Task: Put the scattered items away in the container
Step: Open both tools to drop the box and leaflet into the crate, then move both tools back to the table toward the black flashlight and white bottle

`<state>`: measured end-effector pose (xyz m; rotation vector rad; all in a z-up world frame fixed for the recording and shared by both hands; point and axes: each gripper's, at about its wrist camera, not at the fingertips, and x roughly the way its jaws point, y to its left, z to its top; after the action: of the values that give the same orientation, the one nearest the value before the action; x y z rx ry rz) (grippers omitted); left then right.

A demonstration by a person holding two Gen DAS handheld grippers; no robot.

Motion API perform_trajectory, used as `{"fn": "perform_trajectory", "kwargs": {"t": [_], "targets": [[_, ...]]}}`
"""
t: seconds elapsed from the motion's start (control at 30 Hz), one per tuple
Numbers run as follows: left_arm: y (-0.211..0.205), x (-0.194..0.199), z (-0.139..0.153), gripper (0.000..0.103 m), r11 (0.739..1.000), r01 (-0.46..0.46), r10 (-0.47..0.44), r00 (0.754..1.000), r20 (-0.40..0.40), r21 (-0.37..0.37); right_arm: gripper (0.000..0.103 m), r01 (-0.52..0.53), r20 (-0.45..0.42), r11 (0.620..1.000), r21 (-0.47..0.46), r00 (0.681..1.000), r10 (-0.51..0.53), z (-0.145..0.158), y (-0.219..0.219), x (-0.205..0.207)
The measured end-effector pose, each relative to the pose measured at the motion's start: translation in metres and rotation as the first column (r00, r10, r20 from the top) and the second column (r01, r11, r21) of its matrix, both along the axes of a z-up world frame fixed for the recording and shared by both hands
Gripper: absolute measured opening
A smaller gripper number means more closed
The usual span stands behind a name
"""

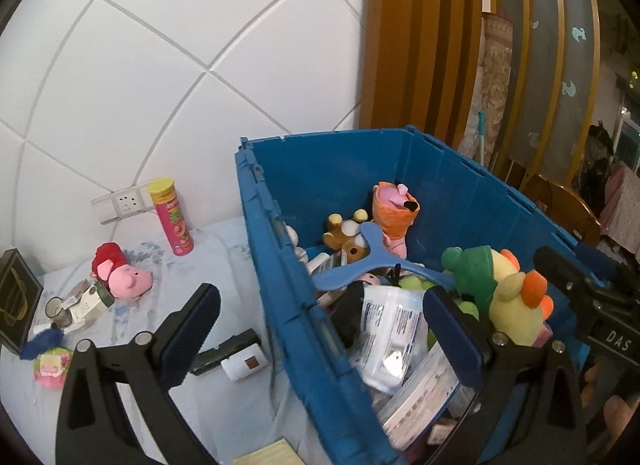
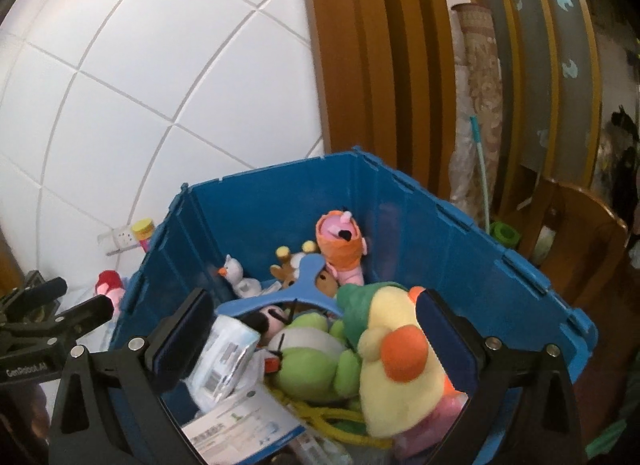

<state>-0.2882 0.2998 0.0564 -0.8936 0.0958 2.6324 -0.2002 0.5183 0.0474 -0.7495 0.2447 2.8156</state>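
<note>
Hovering agape and empty, the left gripper (image 1: 320, 325) straddles the blue crate (image 1: 280, 265) wall. The pink pig plush (image 1: 124, 275) lies leftward, nearer it than the right gripper (image 2: 316, 329), likewise open above the crate's contents

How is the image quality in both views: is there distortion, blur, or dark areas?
Left wrist view: strong fisheye bending curves the white wall's tile lines; corners are black; the blue crate is fairly sharp. Right wrist view: the same curving; the white packet near the right gripper looks slightly blurred; the far right side is dim.
</note>
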Motion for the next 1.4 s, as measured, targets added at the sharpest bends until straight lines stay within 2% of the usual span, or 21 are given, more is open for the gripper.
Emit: {"fn": "perform_trajectory", "kwargs": {"t": [0.33, 0.5, 0.73, 0.9, 1.1, 1.23, 1.33, 1.4], "targets": [[-0.063, 0.028, -0.003, 0.103, 0.999, -0.037, 0.038, 0.999, -0.026, 0.016, 0.103, -0.03, -0.008, 0.999, 0.04, 1.0, 0.031, 0.013, -0.057, 0.019], [-0.12, 0.036, -0.014, 0.103, 0.996, -0.091, 0.092, 0.995, -0.023, 0.023, 0.103, -0.077, -0.01, 0.996, 0.052, 0.997, 0.077, 0.015, -0.103, 0.018], [-0.225, 0.044, -0.048, 0.103, 0.978, -0.209, 0.208, 0.978, 0.029, 0.022, 0.103, -0.175, 0.011, 0.983, 0.046, 0.985, 0.175, 0.003, -0.195, 0.003], [-0.313, 0.042, -0.085, 0.103, 0.951, -0.307, 0.308, 0.947, 0.095, -0.025, 0.103, -0.243, 0.043, 0.97, 0.016, 0.969, 0.242, -0.02, -0.265, -0.012], [-0.403, 0.037, -0.136, 0.103, 0.907, -0.413, 0.42, 0.886, 0.198, -0.077, 0.103, -0.282, 0.168, 0.959, -0.019, 0.945, 0.282, -0.075, -0.334, -0.041], [-0.444, 0.033, -0.168, 0.103, 0.876, -0.473, 0.48, 0.839, 0.254, -0.094, 0.103, -0.272, 0.259, 0.961, -0.044, 0.926, 0.274, -0.114, -0.349, -0.059], [-0.459, 0.026, -0.182, 0.103, 0.862, -0.5, 0.501, 0.821, 0.274, -0.08, 0.103, -0.26, 0.308, 0.964, -0.047, 0.915, 0.262, -0.139, -0.349, -0.079], [-0.456, 0.016, -0.19, 0.103, 0.87, -0.485, 0.489, 0.824, 0.285, -0.089, 0.103, -0.242, 0.335, 0.969, -0.054, 0.91, 0.246, -0.153, -0.344, -0.091]]}}
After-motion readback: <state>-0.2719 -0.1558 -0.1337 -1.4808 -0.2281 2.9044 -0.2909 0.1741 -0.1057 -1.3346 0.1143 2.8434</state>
